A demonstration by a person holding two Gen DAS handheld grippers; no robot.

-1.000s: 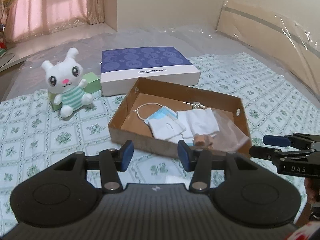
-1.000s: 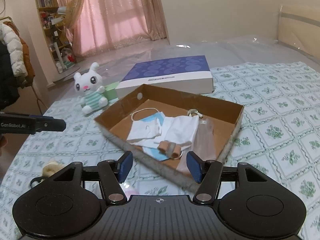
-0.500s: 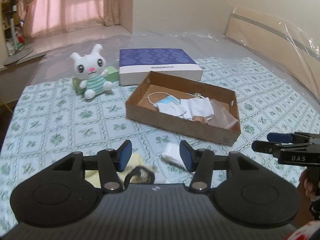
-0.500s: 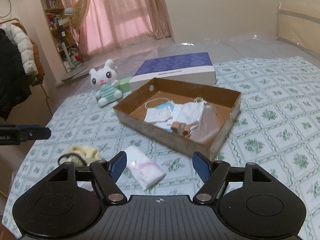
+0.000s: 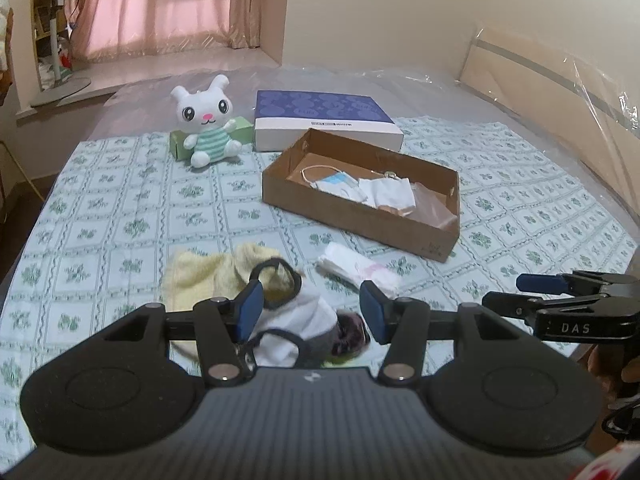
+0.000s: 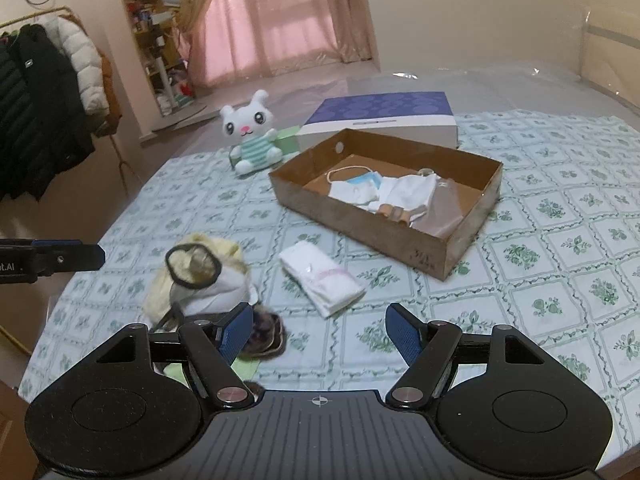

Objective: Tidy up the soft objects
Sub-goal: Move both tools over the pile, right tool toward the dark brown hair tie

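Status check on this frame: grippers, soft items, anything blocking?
Left gripper and right gripper open, empty. Cloth pile and white packet outside cardboard box. Nothing blocking.

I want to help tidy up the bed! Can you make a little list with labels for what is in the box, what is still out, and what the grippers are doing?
box: open; mask and white cloth inside
bunny: sitting beyond the box
tissue pack: on the sheet, outside the box
yellow towel: outside, in a pile
left hand-held gripper: open, empty
right hand-held gripper: open, empty
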